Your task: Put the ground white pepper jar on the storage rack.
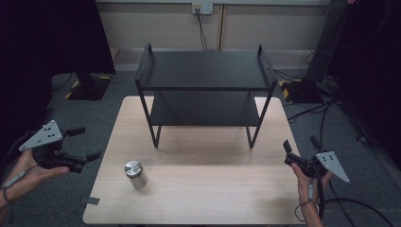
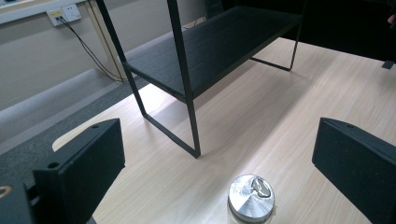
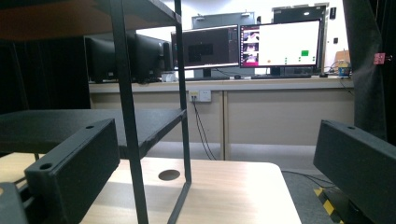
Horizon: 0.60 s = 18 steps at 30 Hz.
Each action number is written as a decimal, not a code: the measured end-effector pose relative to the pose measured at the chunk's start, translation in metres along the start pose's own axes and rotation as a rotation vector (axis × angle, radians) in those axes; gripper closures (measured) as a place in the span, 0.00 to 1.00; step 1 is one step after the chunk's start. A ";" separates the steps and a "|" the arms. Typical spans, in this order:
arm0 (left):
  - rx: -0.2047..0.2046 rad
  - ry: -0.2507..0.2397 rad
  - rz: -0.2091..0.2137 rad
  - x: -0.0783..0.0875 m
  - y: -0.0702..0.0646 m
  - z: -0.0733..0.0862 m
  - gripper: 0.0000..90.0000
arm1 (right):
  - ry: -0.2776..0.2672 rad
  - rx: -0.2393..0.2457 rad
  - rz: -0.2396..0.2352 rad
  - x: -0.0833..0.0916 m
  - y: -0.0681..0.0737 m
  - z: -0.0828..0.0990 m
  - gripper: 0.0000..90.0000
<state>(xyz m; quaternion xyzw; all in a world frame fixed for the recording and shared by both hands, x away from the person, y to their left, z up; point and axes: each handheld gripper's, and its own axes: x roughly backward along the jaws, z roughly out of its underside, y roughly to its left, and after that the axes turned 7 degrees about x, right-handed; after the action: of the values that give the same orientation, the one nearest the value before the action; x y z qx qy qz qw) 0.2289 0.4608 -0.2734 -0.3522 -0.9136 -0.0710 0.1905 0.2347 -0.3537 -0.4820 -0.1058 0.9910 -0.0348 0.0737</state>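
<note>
A silver metal can (image 1: 135,173) with a pull-tab lid stands upright on the wooden table (image 1: 213,189), near its front left. A black two-tier shelf rack (image 1: 205,90) stands at the back of the table. My left gripper (image 1: 86,143) hovers off the table's left edge, open, its jaws pointing right toward the can. In the left gripper view the can (image 2: 251,198) sits low between the wide-apart jaws, nothing touching it. My right gripper (image 1: 301,144) is held at the table's right edge, open and empty, facing the rack's leg (image 3: 128,116).
Cables run over the grey floor right of the table. Black stands with yellow-striped bases (image 1: 298,90) flank the rack behind. A wall socket (image 1: 202,8) is at the back wall. Monitors (image 3: 280,44) sit on a far desk. A round hole (image 3: 169,175) pierces the tabletop.
</note>
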 end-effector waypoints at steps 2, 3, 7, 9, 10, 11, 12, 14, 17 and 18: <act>-0.002 0.003 0.000 -0.001 0.000 0.000 0.02 | -0.001 -0.002 -0.002 0.000 0.000 0.000 0.00; -0.007 0.010 -0.001 -0.002 0.001 0.000 0.02 | -0.001 -0.003 -0.003 0.000 0.000 0.000 0.00; -0.001 0.021 0.011 -0.008 0.003 0.003 0.02 | -0.004 0.000 -0.013 0.000 0.000 0.001 0.00; 0.001 0.022 0.016 -0.010 0.004 0.004 0.02 | -0.002 -0.009 -0.017 0.000 0.000 0.001 0.00; 0.005 0.019 0.022 -0.012 0.005 0.006 0.02 | -0.005 -0.008 -0.017 0.000 0.000 0.002 0.00; 0.010 0.021 0.029 -0.015 0.007 0.009 0.02 | -0.007 -0.006 -0.017 0.000 0.000 0.002 0.00; 0.010 0.021 0.029 -0.015 0.007 0.009 0.02 | -0.008 -0.006 -0.018 0.000 0.000 0.002 0.00; 0.016 0.027 0.042 -0.020 0.010 0.015 0.02 | -0.008 -0.008 -0.021 0.000 -0.001 0.002 0.00; 0.024 0.032 0.057 -0.025 0.013 0.018 0.02 | -0.005 -0.006 -0.025 0.000 -0.001 0.002 0.00; 0.024 0.039 0.059 -0.027 0.014 0.020 0.02 | -0.004 -0.006 -0.025 0.000 -0.001 0.002 0.00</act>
<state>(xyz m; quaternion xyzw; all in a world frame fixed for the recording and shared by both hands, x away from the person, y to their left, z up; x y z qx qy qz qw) 0.2506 0.4597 -0.3027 -0.3751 -0.8998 -0.0612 0.2144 0.2355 -0.3548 -0.4835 -0.1185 0.9896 -0.0324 0.0749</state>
